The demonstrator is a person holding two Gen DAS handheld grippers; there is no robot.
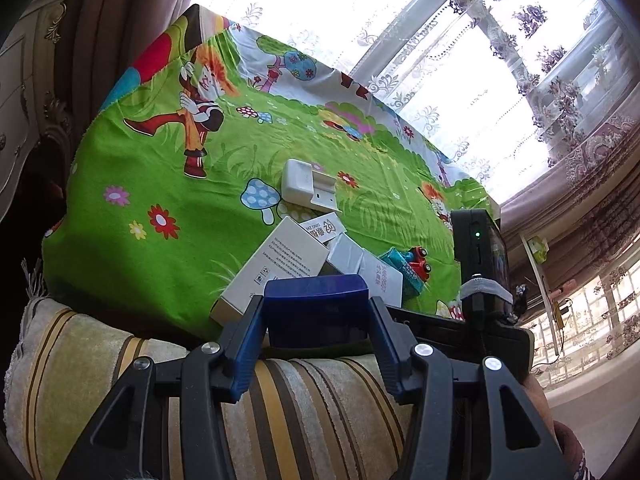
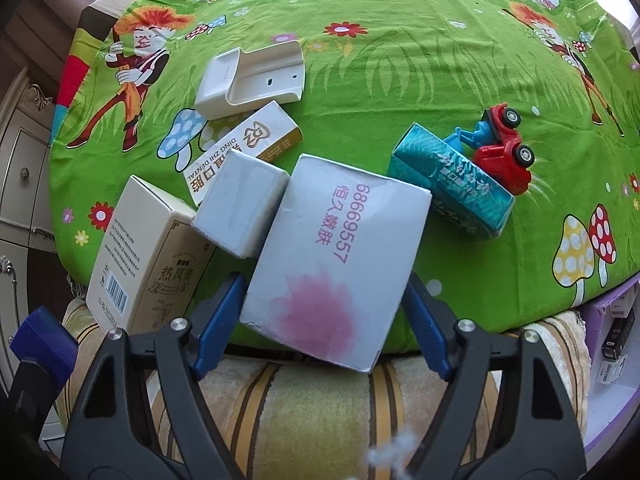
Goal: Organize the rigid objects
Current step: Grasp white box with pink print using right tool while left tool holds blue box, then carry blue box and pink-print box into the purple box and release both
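White box (image 2: pixel 332 264) btwn right gripper (image 2: pixel 320 320) fingers.

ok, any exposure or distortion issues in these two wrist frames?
Left wrist: window blown out to white, blue box in the left gripper sits backlit and dark. Right wrist: even light, print on the white box sharp; fisheye curves the green cloth in both.

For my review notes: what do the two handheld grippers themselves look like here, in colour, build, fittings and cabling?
Both match: the left gripper and right gripper have black angular linkage arms joined by silver round pivot screws, ending in blue ribbed fingers. In the left wrist view, the right unit carries a black camera block with a lit green indicator, a grey strap and a black cable. No sleeve is clearly visible.
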